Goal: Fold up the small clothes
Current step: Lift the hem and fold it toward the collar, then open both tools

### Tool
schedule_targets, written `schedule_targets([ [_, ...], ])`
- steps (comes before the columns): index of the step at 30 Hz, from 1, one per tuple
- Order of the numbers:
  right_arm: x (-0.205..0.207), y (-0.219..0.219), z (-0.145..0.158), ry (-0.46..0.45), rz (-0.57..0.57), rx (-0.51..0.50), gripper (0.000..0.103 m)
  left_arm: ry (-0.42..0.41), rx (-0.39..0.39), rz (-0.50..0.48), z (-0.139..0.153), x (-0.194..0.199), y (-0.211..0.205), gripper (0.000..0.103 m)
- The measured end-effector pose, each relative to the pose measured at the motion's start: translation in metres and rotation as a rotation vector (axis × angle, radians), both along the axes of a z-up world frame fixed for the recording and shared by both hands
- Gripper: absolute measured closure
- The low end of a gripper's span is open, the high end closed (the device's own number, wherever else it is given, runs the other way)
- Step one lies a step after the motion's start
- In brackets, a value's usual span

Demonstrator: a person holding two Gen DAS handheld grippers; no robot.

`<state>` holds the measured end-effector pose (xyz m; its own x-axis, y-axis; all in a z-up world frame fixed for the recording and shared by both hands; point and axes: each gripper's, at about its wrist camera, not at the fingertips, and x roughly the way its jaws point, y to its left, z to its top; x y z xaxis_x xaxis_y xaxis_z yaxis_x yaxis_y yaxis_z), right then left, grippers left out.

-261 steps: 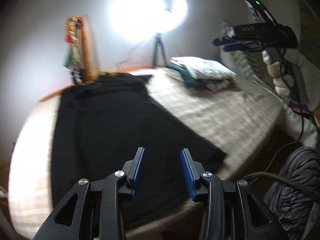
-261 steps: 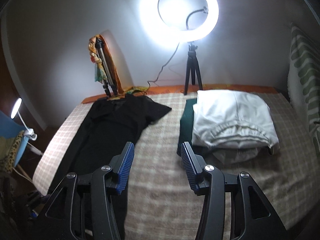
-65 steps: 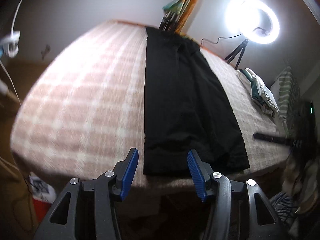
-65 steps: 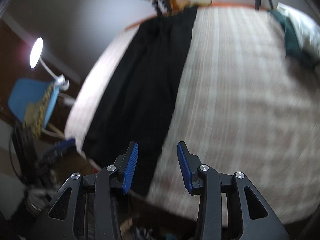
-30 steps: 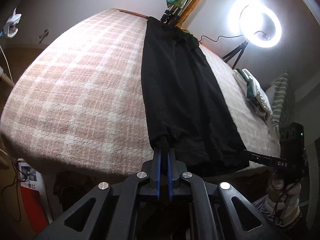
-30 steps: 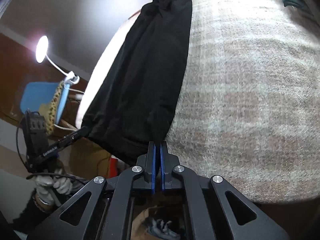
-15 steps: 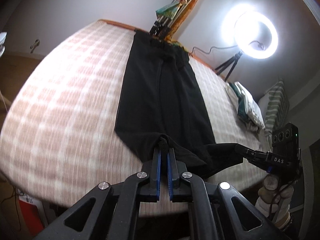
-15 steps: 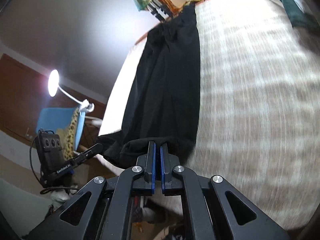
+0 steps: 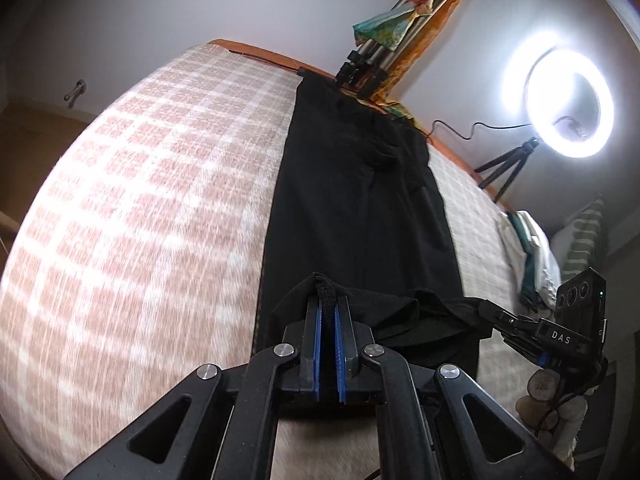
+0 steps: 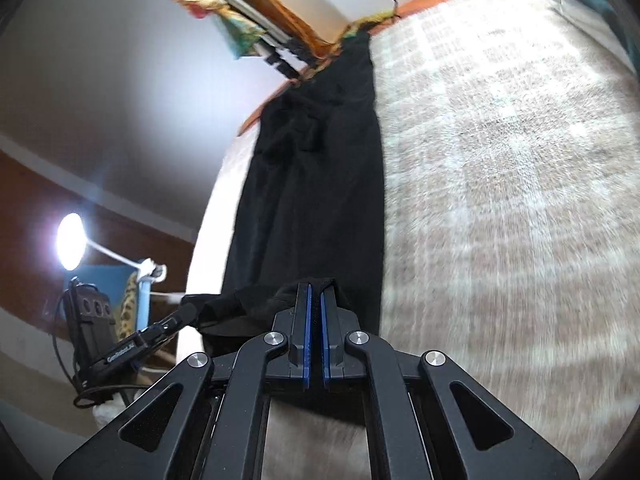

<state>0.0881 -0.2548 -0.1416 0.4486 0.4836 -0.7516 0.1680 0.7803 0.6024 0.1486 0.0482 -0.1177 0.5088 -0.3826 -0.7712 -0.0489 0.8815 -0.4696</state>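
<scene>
A long black garment lies lengthwise on the checked bedspread, running up to the far edge of the bed. My left gripper is shut on the left corner of its near hem, which bunches up between the blue pads. In the same view my right gripper pinches the other hem corner at the right. The right wrist view shows the black garment from the other side, with my right gripper shut on its hem and my left gripper holding the far corner. The near hem is lifted and doubled over the garment.
A lit ring light on a small tripod stands at the far right of the bed. A folded tripod wrapped in a colourful cloth leans on the wall. Folded clothes are stacked at the right. A desk lamp glows beside the bed.
Both grippers, shut on the hem corners, have carried the near end of the black garment up the bed over itself. The hem has left the bed's near edge.
</scene>
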Motion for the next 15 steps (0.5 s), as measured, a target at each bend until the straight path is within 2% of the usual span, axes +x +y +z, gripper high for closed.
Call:
schedule_targets([
  [3, 0.009, -0.002, -0.01, 0.028, 0.005, -0.024, 0.1, 0.004, 0.0, 0.01, -0.007, 0.012, 0.002, 0.099],
  [4, 0.012, -0.001, -0.013, 0.032, 0.004, -0.027, 0.1, 0.002, -0.006, 0.013, -0.008, 0.016, 0.004, 0.095],
  [6, 0.015, -0.003, -0.014, 0.043, -0.003, -0.054, 0.098, -0.001, -0.002, 0.013, -0.006, 0.021, 0.007, 0.072],
  [8, 0.016, -0.004, -0.007, 0.039, 0.005, -0.094, 0.095, -0.027, 0.001, 0.011, 0.001, 0.018, 0.011, 0.072],
  [12, 0.003, 0.006, 0.025, -0.07, 0.115, -0.155, 0.093, -0.093, 0.062, -0.075, 0.02, -0.001, 0.007, 0.074],
  [15, -0.012, 0.018, 0.033, -0.116, 0.222, -0.12, 0.093, -0.088, 0.083, -0.165, 0.016, -0.018, -0.006, 0.08],
])
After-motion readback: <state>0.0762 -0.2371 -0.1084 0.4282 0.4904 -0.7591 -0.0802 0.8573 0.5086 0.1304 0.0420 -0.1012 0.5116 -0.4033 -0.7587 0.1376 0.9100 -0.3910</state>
